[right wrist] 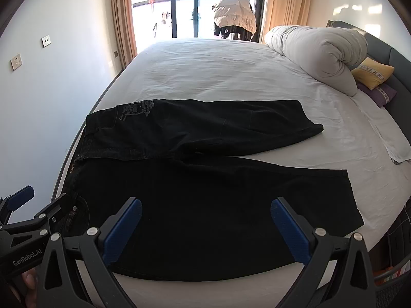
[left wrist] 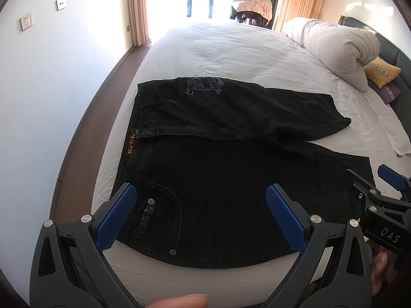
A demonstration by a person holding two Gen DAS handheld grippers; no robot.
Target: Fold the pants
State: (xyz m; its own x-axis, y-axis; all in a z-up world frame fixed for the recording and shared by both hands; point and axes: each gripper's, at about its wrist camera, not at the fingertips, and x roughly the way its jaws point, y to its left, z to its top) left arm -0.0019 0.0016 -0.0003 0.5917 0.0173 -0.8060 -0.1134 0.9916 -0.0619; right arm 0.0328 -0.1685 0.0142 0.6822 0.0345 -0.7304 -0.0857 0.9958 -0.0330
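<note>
Black denim pants lie flat on the white bed, waistband to the left, both legs stretched to the right and slightly spread. My left gripper hovers open over the near hip pocket, blue pads wide apart, nothing between them. My right gripper hangs open above the near leg, likewise empty. Each gripper shows at the edge of the other's view: the right gripper at the right edge of the left wrist view, the left gripper at the left edge of the right wrist view.
A rolled duvet and a yellow pillow sit at the bed's head on the right. A wall with sockets runs along the left. A window with curtains and a draped puffer jacket stands beyond the bed.
</note>
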